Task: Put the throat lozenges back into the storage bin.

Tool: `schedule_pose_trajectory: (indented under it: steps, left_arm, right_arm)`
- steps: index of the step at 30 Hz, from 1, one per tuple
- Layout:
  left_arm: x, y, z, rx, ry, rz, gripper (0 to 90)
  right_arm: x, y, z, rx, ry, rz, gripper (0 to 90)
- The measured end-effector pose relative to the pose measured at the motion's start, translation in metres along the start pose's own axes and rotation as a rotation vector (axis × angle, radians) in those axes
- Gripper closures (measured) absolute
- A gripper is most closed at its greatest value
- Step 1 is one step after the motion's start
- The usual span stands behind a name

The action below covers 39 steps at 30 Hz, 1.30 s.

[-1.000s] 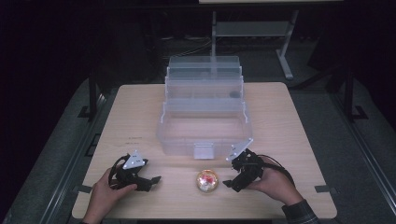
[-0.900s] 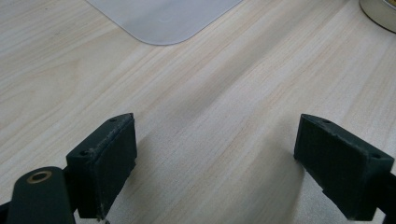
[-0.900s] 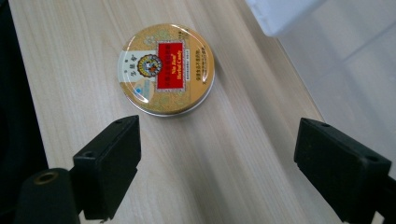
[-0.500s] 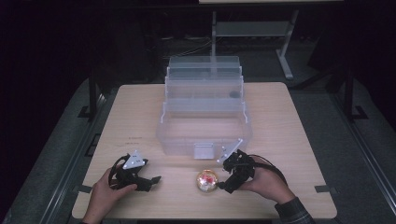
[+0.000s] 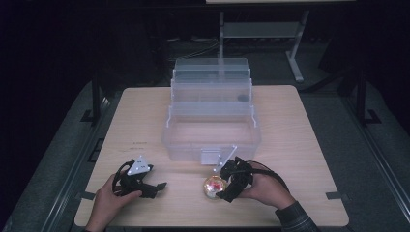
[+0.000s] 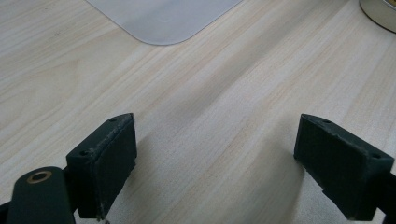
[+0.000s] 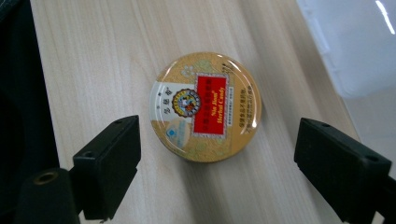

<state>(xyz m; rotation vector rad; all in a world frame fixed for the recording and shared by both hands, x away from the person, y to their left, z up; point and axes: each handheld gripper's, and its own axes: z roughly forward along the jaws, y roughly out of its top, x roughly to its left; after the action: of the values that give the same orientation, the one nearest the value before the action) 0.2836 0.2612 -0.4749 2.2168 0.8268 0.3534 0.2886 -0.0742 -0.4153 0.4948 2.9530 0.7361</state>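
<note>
My right gripper (image 7: 217, 154) tilted down over the round candy tin (image 7: 205, 106), jaws wide apart (nothing held), tin on the table (image 5: 300, 145) near the clear tiered organizer box (image 5: 211, 130), left gripper (image 5: 153, 186) open, resting apart.

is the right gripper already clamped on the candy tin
No, in the right gripper view the right gripper has its jaws wide apart, clear of the tin.

A clear plastic tiered box (image 5: 211, 126) stands open at the middle of the light wooden table (image 5: 300, 140), its upper trays stepped back, with a metal stand (image 5: 295, 53) on the dark floor behind
</note>
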Motion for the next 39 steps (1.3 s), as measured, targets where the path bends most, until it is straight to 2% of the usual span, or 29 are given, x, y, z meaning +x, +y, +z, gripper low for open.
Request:
schedule_pose_trajectory:
  steps: [19,39]
  left_arm:
    - [0.000,0.000,0.000,-0.003,0.000,-0.003,12.2]
    - [0.000,0.000,0.000,-0.003,0.000,-0.003,12.2]
  right_arm:
    - [0.004,0.016,0.024,0.059,0.027,-0.035,13.8]
    - [0.005,0.018,0.043,0.103,0.036,-0.034,13.6]
